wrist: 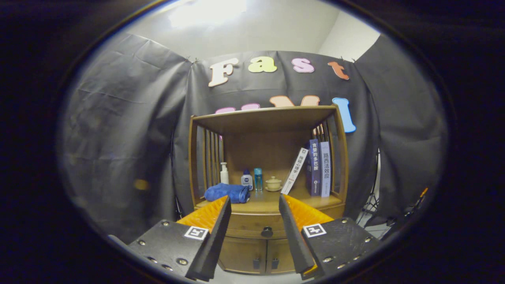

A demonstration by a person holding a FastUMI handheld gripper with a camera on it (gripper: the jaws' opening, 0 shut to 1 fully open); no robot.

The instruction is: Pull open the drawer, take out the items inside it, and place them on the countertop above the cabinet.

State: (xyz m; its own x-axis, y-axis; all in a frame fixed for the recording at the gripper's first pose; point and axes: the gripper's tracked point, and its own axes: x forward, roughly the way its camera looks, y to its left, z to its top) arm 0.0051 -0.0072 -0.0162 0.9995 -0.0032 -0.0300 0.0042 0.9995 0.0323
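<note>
A wooden cabinet (268, 165) stands ahead against the booth wall. Its drawer (252, 225) is closed, with a dark round knob (267, 232) that lies between my fingers and beyond them. Above the drawer is the countertop (272, 203), under an open shelf roof. My gripper (254, 203) is open with nothing between its fingers, some way short of the cabinet. The drawer's contents are hidden.
On the countertop lie a folded blue towel (227, 193), a white pump bottle (224, 173), a small dark-blue bottle (247, 178), a teal bottle (258, 178), a small lidded cup (273, 183) and three books (315, 167). Two lower doors (260, 256) sit below the drawer.
</note>
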